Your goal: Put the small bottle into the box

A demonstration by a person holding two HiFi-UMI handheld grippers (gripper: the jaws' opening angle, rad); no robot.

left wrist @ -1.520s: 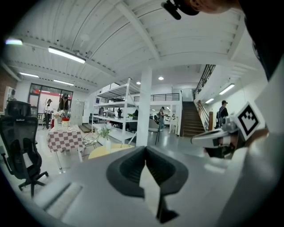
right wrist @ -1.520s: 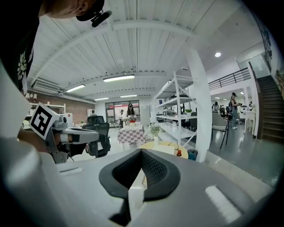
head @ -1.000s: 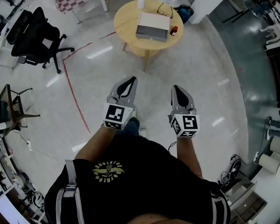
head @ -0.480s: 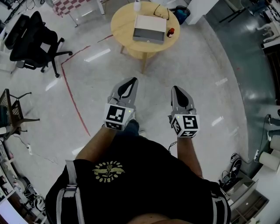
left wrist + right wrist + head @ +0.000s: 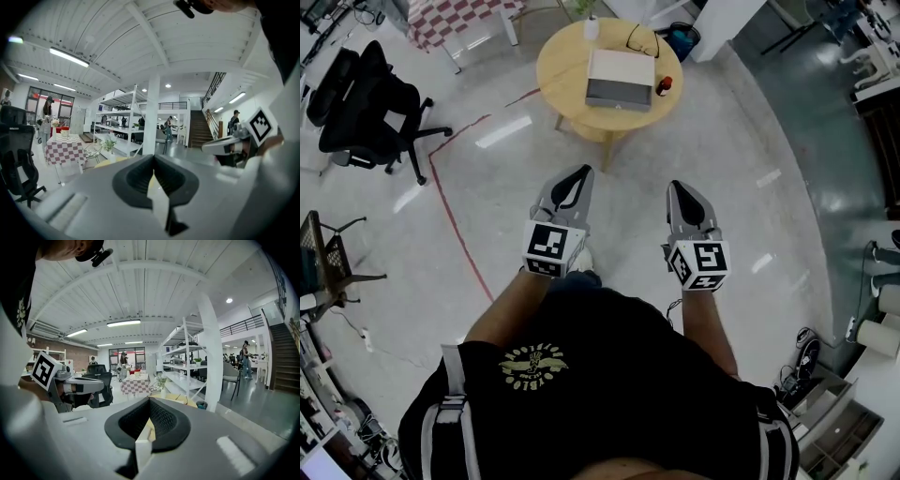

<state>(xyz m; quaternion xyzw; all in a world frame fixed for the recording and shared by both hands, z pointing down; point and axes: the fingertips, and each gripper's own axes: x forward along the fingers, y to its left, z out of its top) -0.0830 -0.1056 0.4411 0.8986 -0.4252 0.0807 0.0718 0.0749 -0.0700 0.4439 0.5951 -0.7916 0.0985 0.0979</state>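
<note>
Left hand-held gripper point(image 5: 582, 170) and right hand-held gripper point(image 5: 676, 187), both clenched empty, hang over the floor point(image 5: 506, 187), well apart from the round worktop point(image 5: 562, 64) where the small bottle point(image 5: 664, 86) stands beside the box point(image 5: 621, 76).

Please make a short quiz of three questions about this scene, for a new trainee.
1. True or false: the small bottle is already inside the box.
2. In the head view, on which side of the box does the small bottle stand? A: left. B: right.
3. Fill in: the left gripper and the right gripper are both ___ and hold nothing.
Key: 1 false; 2 B; 3 shut.
</note>
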